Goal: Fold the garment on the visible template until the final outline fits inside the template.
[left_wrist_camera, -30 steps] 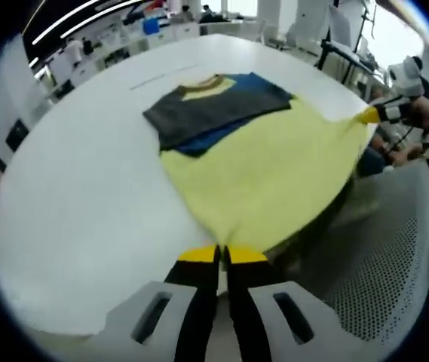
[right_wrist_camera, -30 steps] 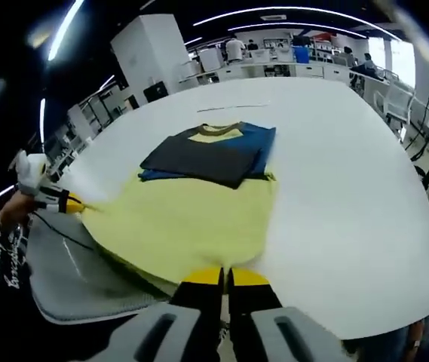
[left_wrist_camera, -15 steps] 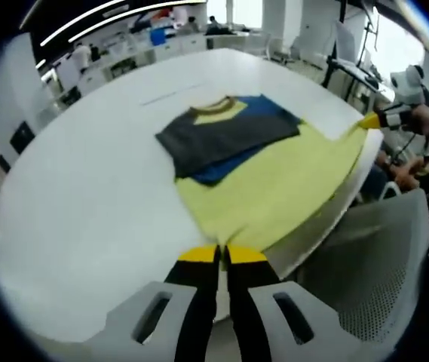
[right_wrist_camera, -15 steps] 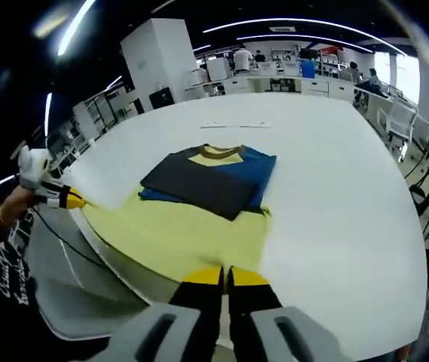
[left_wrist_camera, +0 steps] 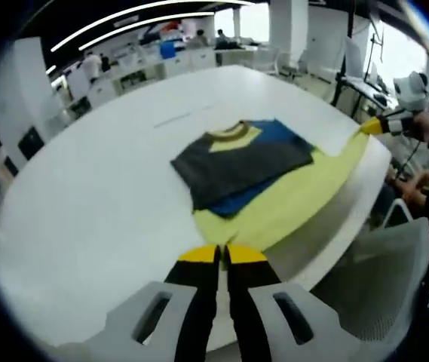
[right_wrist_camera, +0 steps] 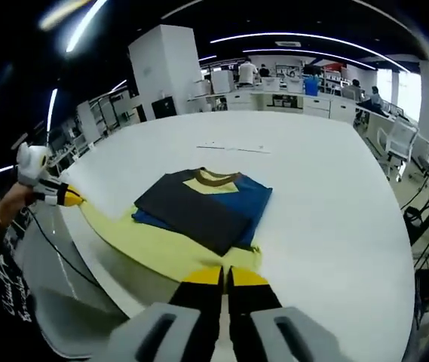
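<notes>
STEP: hem fold (judged), shirt point(left_wrist_camera: 259, 181) on table point(left_wrist_camera: 86, 204), sleeves already in | LEFT: gripper point(left_wrist_camera: 222, 255) clenched on yellow hem corner | RIGHT: gripper point(right_wrist_camera: 225, 277) clenched on other corner, hem taut along table edge | NEXT: carry both corners toward collar point(right_wrist_camera: 208, 178), lay flat, release | TEMPLATE: outline cannot be made out

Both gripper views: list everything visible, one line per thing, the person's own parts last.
Yellow, blue and dark grey garment: one, partly folded, on the table, hem lifted at the near edge.
Round white table: one, under the garment.
White mesh chair: one, beside the table.
White desks: several, in the background.
Left gripper: one, yellow-tipped, shut on the hem corner.
Right gripper: one, yellow-tipped, shut on the other hem corner.
</notes>
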`<move>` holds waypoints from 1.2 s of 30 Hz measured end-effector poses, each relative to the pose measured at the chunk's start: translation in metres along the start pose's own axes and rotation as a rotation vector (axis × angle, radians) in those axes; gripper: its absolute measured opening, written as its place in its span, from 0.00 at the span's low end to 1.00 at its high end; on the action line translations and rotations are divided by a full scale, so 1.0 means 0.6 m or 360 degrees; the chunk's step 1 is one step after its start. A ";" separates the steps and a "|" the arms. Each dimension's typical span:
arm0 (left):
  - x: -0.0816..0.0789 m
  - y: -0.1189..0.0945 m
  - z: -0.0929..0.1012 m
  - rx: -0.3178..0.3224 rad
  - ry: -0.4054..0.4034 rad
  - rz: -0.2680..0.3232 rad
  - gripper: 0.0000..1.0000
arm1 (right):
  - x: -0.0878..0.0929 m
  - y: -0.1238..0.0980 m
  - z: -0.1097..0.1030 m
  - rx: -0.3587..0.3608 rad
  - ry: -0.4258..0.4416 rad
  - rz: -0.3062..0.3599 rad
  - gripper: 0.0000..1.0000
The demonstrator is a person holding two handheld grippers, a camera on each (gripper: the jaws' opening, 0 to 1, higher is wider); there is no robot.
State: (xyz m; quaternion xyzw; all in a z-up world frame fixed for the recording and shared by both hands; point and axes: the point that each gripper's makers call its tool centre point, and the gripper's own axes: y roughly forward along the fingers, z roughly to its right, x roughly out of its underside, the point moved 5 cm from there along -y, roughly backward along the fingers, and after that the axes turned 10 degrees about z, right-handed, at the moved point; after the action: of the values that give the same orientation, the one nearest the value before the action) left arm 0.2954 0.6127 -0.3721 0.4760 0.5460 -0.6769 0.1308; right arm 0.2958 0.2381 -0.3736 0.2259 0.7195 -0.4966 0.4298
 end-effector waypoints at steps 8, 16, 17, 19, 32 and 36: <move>-0.041 0.015 -0.023 -0.0047 0.0010 0.0089 0.00 | -0.043 0.021 0.015 0.0028 -0.0001 0.0084 0.00; -0.072 0.036 -0.046 -0.0097 -0.0012 0.0170 0.00 | -0.072 0.044 0.026 0.0062 0.0008 0.0143 0.00; -0.075 0.038 -0.049 -0.0101 -0.0010 0.0175 0.00 | -0.077 0.047 0.028 0.0066 0.0008 0.0156 0.00; -0.082 0.044 -0.057 -0.0116 -0.0012 0.0188 0.00 | -0.085 0.054 0.032 0.0071 0.0016 0.0175 0.00; -0.145 0.094 -0.093 -0.0211 -0.0072 0.0346 0.00 | -0.134 0.102 0.067 0.0155 0.0051 0.0298 0.00; -0.155 0.107 -0.103 -0.0232 -0.0078 0.0376 0.00 | -0.142 0.119 0.077 0.0172 0.0067 0.0316 0.00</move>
State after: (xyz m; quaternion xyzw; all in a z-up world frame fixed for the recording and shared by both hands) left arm 0.4189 0.6101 -0.3352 0.5095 0.5304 -0.6268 0.2572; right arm 0.4128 0.2335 -0.3456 0.3292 0.6746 -0.4849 0.4489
